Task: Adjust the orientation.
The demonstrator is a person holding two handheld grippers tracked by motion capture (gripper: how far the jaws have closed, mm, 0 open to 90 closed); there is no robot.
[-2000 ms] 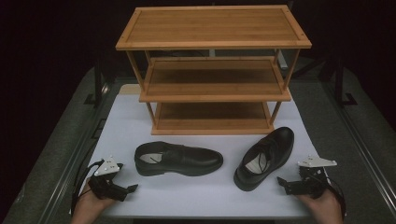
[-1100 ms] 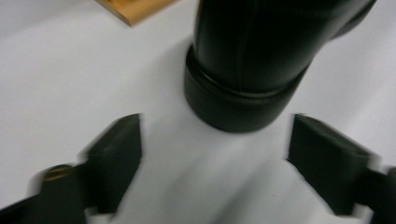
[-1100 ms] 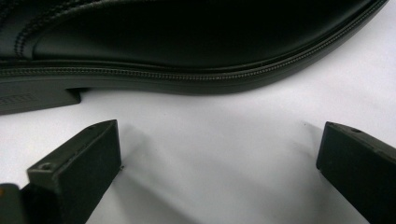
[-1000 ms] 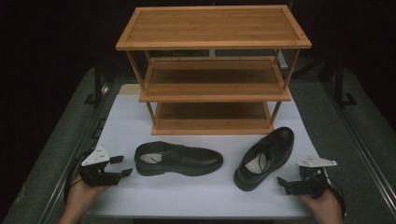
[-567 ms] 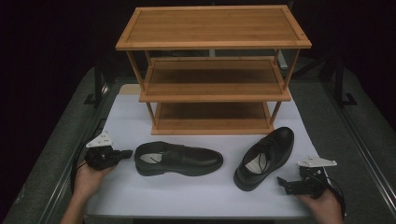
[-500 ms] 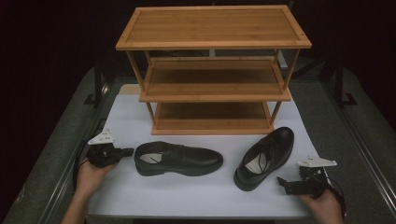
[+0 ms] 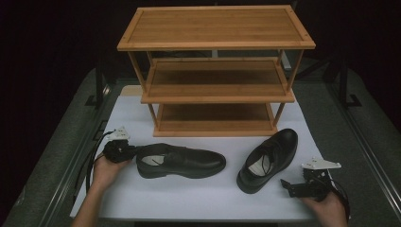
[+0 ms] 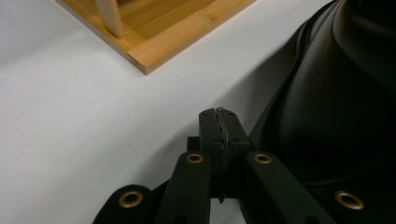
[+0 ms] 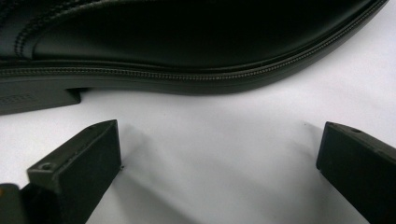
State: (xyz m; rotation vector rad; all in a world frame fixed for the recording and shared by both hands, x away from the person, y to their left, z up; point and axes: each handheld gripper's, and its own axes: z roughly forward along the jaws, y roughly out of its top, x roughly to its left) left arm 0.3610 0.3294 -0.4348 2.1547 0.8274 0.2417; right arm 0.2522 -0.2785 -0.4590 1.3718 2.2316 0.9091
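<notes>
Black leather marks both shoes on the white surface [image 7: 198,198] in front of the 3-tier bamboo rack [image 7: 215,71]. The left shoe [image 7: 182,161] lies lengthwise, heel toward the left tongs [image 7: 135,150], which sit with their jaws pressed together and nothing between them, right at the heel; in the left gripper view the tips [image 8: 219,123] rest just beside the shoe's dark back [image 8: 336,107]. Closed like this, they look set to nudge or steady the heel, not to grip it. The right shoe [image 7: 268,158] stands angled, toe toward the rack. The right tongs [image 7: 289,185] wait near its side with jaws wide apart, facing the sole edge [image 9: 187,77], probably ready to close on it.
</notes>
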